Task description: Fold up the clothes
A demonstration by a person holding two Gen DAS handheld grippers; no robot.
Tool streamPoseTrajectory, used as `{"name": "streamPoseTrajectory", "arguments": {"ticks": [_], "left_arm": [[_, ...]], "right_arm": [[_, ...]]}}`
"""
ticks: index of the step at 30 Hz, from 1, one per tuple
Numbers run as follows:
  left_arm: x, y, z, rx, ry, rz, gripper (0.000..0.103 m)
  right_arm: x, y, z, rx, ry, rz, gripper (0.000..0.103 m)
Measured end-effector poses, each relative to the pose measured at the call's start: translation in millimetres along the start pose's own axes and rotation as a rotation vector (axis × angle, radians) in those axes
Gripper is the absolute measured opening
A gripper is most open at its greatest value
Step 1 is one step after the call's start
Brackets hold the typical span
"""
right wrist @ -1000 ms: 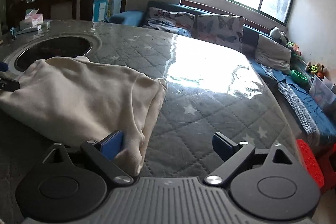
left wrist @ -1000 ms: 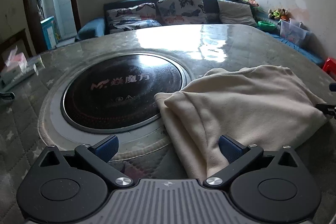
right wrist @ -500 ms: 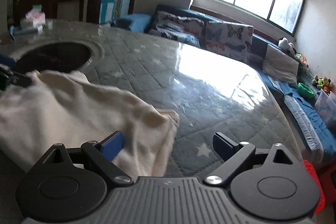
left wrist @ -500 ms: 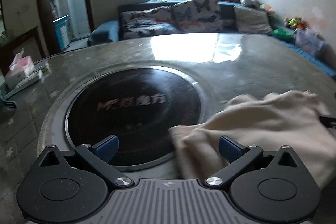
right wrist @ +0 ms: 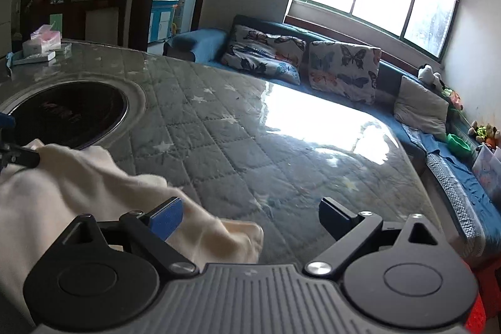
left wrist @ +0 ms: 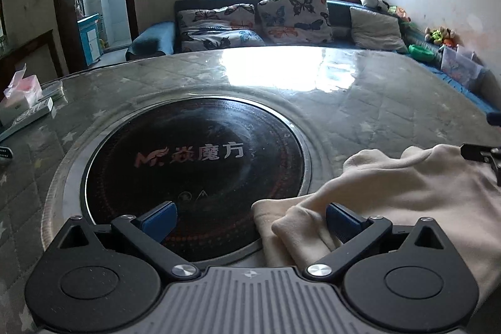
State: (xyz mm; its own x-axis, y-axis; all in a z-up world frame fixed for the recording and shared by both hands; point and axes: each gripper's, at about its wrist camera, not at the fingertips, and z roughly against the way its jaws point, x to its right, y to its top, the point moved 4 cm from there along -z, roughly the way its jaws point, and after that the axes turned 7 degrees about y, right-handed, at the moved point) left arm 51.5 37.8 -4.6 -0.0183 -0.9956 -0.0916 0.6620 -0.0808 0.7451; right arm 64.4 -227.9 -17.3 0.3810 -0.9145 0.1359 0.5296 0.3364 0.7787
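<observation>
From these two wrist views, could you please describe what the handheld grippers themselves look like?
Both look identical. The left gripper and right gripper each have a ribbed grey centre plate, two round black housings with triangular cut-outs, angled black finger arms on silver pivot screws, and blue pads at the fingertips. A small emblem marks the grey plate. No cables or sleeves show.

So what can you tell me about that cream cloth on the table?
The cloth is a cream, soft, fleece-like garment, bunched and wrinkled, not yet neatly folded. It lies on the quilted, glossy table, its left edge over the rim of the round black cooktop. The left gripper and right gripper are both open at its near corners, one finger of each against the fabric.
</observation>
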Motion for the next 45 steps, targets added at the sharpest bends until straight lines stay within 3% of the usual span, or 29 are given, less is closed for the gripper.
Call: {"name": "streamPoseTrajectory", "arguments": {"ticks": [4,10,16,25,45], "left_arm": [[-1,0,-6,-0.008,0.003,0.005,0.103],[6,7,2,0.014,-0.029,0.012,0.103],[24,20,-5,0.019,-0.054,0.001,0.103],[35,23,-22,-0.026,-0.056,-0.023,0.103],[18,1,29,-0.019,-0.015,0.018,0.103]], "right_arm": [[0,-2,-25,-0.054,-0.027,0.019,0.096],[-2,3,-19,-0.016,-0.010,-0.017,0.096],[-26,16,-21,0.016,0.071,0.024,0.097],[-47,20,-47,-0.027,0.081,0.059,0.097],[-81,-2,42,0.052,0.143,0.131,0.100]]}}
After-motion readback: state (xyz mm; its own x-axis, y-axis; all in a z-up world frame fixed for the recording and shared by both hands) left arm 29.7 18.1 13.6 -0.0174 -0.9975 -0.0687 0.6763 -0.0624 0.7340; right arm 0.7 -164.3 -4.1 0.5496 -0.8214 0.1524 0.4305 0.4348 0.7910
